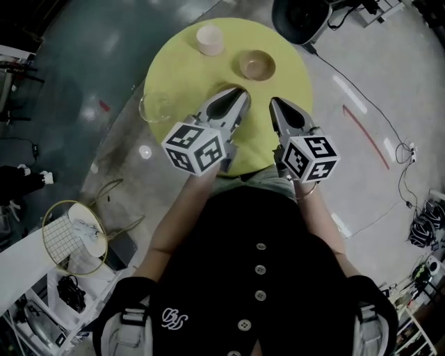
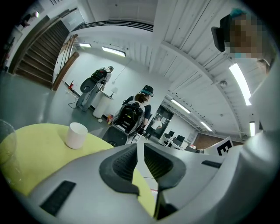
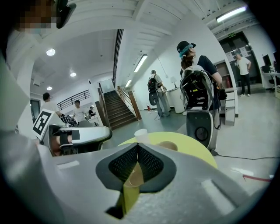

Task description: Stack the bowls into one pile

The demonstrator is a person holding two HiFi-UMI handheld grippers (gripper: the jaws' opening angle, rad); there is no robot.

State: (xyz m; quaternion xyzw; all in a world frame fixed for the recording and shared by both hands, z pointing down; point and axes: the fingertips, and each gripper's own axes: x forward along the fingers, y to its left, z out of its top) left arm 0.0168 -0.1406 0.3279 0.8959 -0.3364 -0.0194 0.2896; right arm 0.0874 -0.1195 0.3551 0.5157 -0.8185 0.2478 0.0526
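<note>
Three bowls sit on the round yellow-green table (image 1: 181,55): a tall cream bowl (image 1: 209,39) at the far side, a tan bowl (image 1: 257,65) to its right, and a clear glass bowl (image 1: 157,106) at the left rim. My left gripper (image 1: 240,92) hovers over the table's middle. Its jaws are drawn together with only a thin slit, and hold nothing. My right gripper (image 1: 273,103) hangs beside it, shut and empty. The left gripper (image 2: 140,146) sees the cream bowl (image 2: 76,134) and the glass bowl (image 2: 6,148). The right gripper (image 3: 138,146) sees the cream bowl (image 3: 141,134) and the tan bowl (image 3: 169,145).
A gold wire basket (image 1: 73,236) stands on the floor at the lower left. A black wheeled machine (image 1: 299,17) sits past the table's far right, with cables (image 1: 403,160) on the floor. People with backpacks (image 3: 194,83) stand in the hall beyond.
</note>
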